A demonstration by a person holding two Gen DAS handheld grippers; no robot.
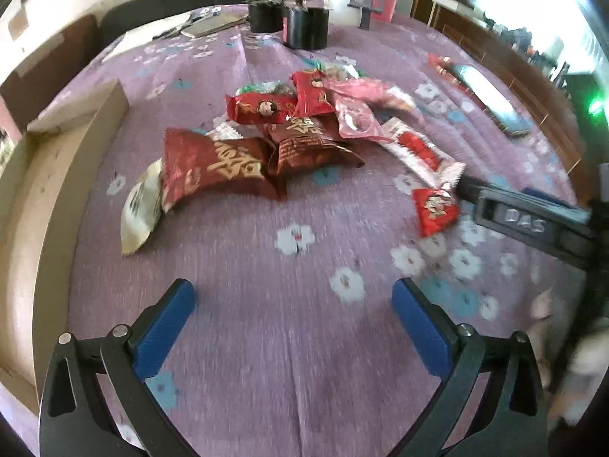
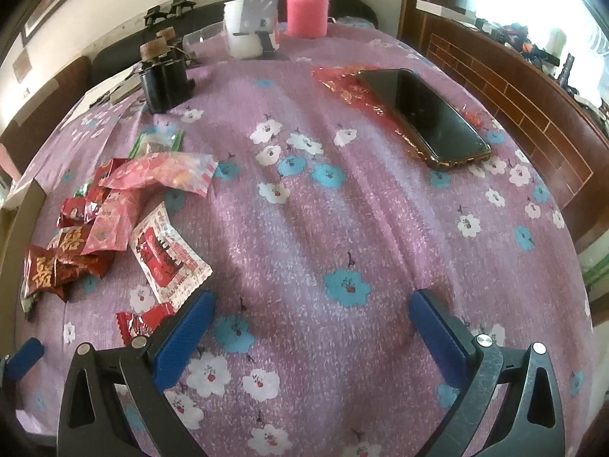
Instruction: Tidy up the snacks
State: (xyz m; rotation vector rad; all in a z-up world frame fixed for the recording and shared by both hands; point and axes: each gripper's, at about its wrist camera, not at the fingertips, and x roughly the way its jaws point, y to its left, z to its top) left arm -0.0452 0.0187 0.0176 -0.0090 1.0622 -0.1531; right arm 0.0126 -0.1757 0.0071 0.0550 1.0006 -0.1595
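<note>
A heap of snack packets lies on the purple flowered tablecloth (image 1: 289, 175). It includes two dark red packets with gold characters (image 1: 217, 167), bright red packets (image 1: 262, 108), pink packets (image 1: 356, 114), a white-and-red packet (image 1: 418, 150) and a cream packet (image 1: 141, 205). One small red packet (image 1: 436, 209) lies apart at the right, beside the other gripper's dark body (image 1: 533, 224). My left gripper (image 1: 293, 304) hovers open in front of the heap, holding nothing. My right gripper (image 2: 312, 316) is open and empty over bare cloth. The heap (image 2: 114, 221) lies to its left, with the small red packet (image 2: 142, 323) by its left finger.
A shallow cardboard box (image 1: 42, 198) stands at the left edge of the table. A black phone (image 2: 422, 114) rests on red wrapping at the far right. Dark corked jars (image 2: 165, 76), a white cup (image 2: 241, 30), a pink bottle (image 2: 306, 3) and scissors (image 1: 182, 26) crowd the back.
</note>
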